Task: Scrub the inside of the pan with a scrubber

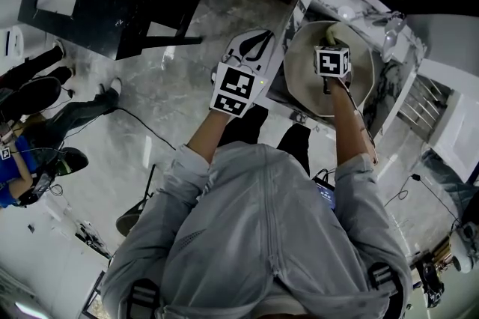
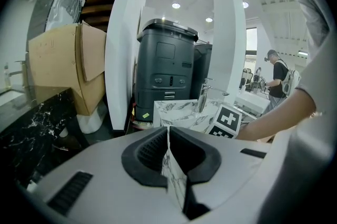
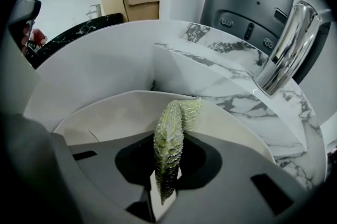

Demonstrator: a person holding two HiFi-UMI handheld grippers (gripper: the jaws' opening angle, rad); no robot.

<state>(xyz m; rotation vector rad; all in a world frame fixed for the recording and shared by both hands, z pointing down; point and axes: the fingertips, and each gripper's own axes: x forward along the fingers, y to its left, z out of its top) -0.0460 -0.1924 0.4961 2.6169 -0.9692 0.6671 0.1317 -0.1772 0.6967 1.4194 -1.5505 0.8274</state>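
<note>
Scrubber [image 3: 169, 136] clamped between right gripper [image 3: 167, 165] jaws, over pan [image 3: 95, 118].

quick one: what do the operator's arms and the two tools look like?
The left tool and right tool have smooth, pale grey-white shells, with black ridged pads lining a dark jaw recess. Each carries a white cube printed with black square markers: left cube, right cube. The person wears a light-grey jacket; its sleeves stop short of the wrists.
</note>
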